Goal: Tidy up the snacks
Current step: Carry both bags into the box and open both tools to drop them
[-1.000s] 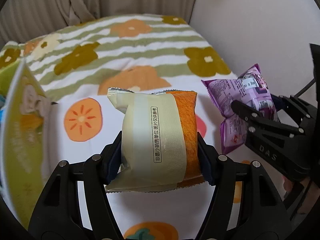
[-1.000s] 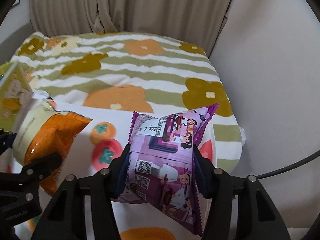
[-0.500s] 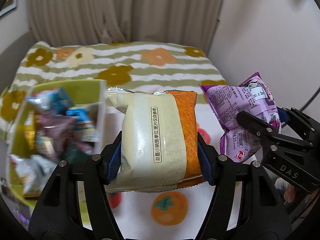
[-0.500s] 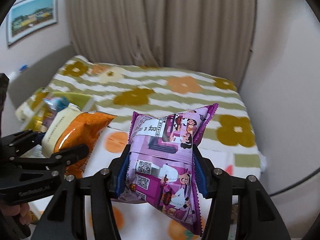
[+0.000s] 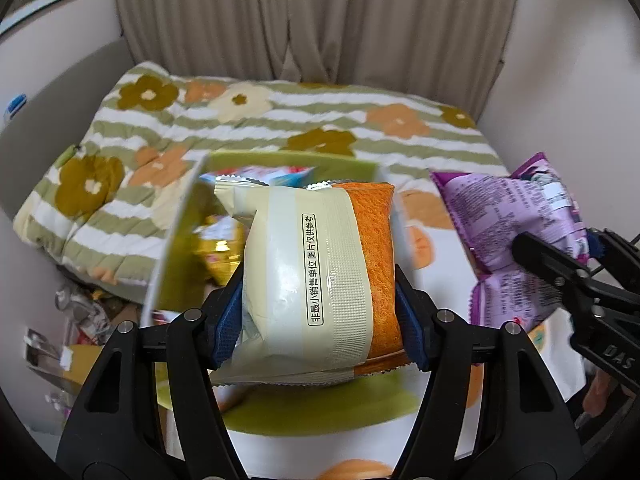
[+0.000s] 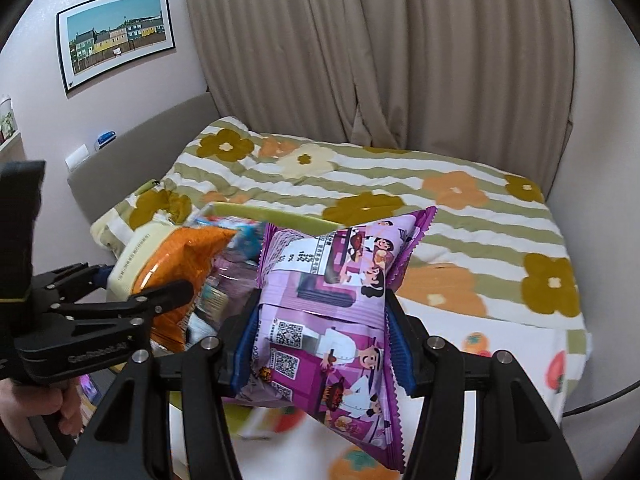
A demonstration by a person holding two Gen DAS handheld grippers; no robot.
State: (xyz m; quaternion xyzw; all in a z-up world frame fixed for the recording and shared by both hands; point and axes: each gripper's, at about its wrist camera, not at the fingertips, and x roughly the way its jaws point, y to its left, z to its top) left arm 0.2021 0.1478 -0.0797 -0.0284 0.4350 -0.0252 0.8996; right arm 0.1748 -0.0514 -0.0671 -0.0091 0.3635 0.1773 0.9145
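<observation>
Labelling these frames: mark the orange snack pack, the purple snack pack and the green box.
orange snack pack (image 5: 312, 276), left wrist view, cream back seam.
purple snack pack (image 6: 320, 312), right wrist view, printed front.
green box (image 5: 280, 162), left wrist view, far rim.

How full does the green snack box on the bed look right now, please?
Partly filled: several wrapped snacks show inside the green box, behind the held orange packet. Its bottom is hidden.

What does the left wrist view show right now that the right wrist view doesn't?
Left wrist only: the cream back of the orange packet with its printed line, and clutter on the floor beside the bed.

Right wrist only: the framed picture on the wall, and the cartoon front of the purple packet.

Both: the left claw shut on the orange packet, the right claw shut on the purple one, the green box of snacks and the flowered blanket.
</observation>
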